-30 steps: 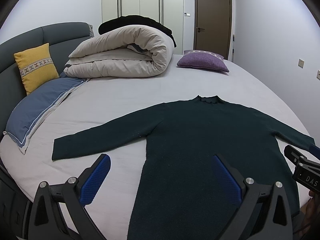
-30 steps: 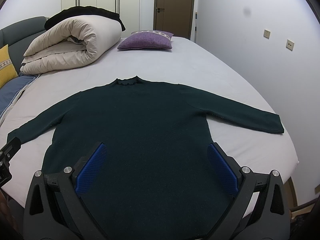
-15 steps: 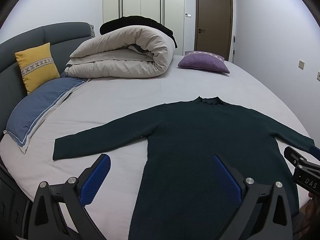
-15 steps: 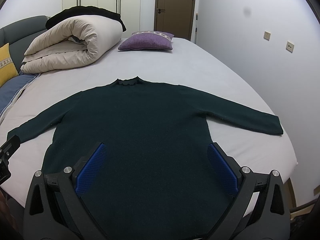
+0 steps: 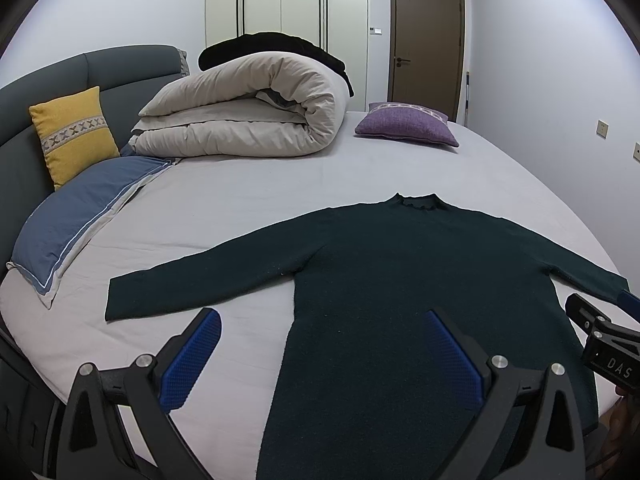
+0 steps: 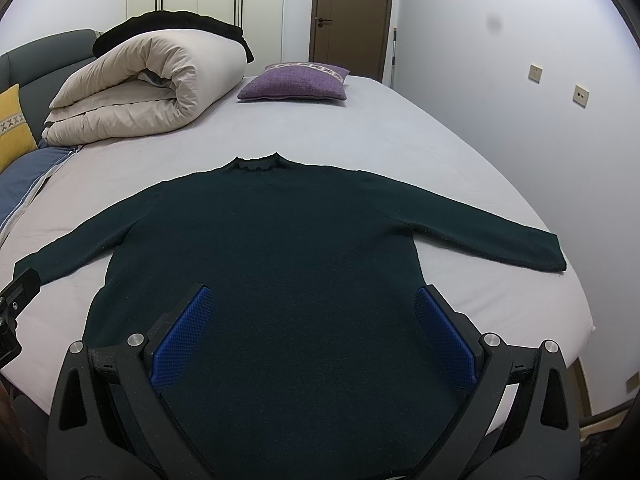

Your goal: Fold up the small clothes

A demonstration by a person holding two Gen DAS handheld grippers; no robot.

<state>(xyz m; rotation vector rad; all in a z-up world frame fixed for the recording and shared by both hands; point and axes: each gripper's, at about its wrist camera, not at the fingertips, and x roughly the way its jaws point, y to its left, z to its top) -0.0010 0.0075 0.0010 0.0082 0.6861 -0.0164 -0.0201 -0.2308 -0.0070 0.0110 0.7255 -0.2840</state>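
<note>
Both tools gape above the sweater [image 6: 280, 248], collar pointing away, sleeves sideways.

A home bedroom: a bed [image 5: 256, 200] with headboard [image 5: 80, 76], rolled duvet [image 5: 248, 116], cushions [image 5: 406, 126], wardrobe [image 5: 288, 0] and door [image 5: 426, 40].

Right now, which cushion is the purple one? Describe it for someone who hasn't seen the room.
Start at the bed, then the big rolled beige duvet at its far end. The purple cushion lies flat just right of the roll, nearest the brown door. The yellow cushion instead stands against the grey headboard.
</note>
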